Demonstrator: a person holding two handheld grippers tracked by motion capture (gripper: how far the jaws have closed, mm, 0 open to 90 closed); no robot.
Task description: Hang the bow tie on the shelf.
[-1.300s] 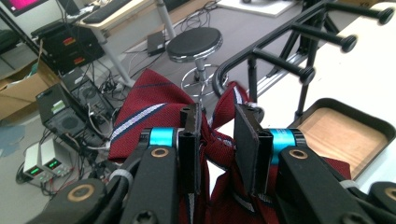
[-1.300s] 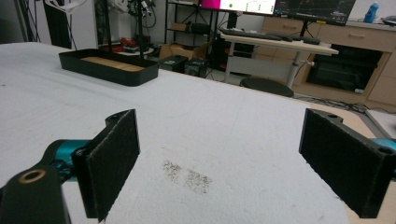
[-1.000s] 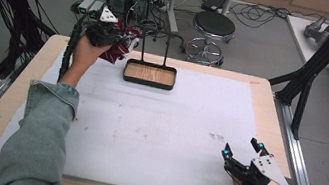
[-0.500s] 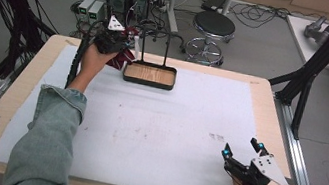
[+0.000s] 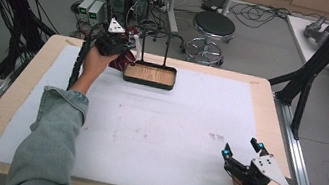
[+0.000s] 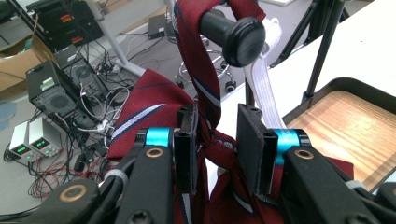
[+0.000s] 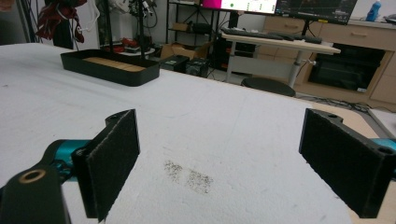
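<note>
Dark red striped tie (image 6: 205, 88) draped over the black knobbed bar (image 6: 233, 30) of a rack, long axis running roughly up and down from the bar toward the gripper; one broad end (image 6: 149, 100) fanned out to the left in the left gripper view, stripes slanting across it; a white strap (image 6: 264, 79) hanging off the same bar just beside the tie.

Left gripper (image 6: 217, 149) raised at the table's far left corner, jaws standing close together with a bunched fold of the tie between them; left pad (image 6: 186, 149) pressed against the cloth, right pad (image 6: 247, 151) just beside it, so gripping cannot be told for certain; more red cloth lying under and behind the jaws. Seen from the high view as left gripper (image 5: 121, 50) held by a hand (image 5: 94, 58) with a denim sleeve (image 5: 50, 144), tie (image 5: 122, 59) a red patch just left of the tray.

Black tray (image 5: 149, 81) with wooden floor (image 6: 345, 119) on the white mat (image 5: 155, 136), touching the rack's posts, just right of the tie.

Right gripper (image 5: 242, 153) resting low at the table's near right corner, well apart from the tie; jaws spread wide, holding nothing; black pads (image 7: 114, 161) either side of a dark smudge (image 7: 189, 177) on the mat; tray (image 7: 109, 67) far off at upper left.
</note>
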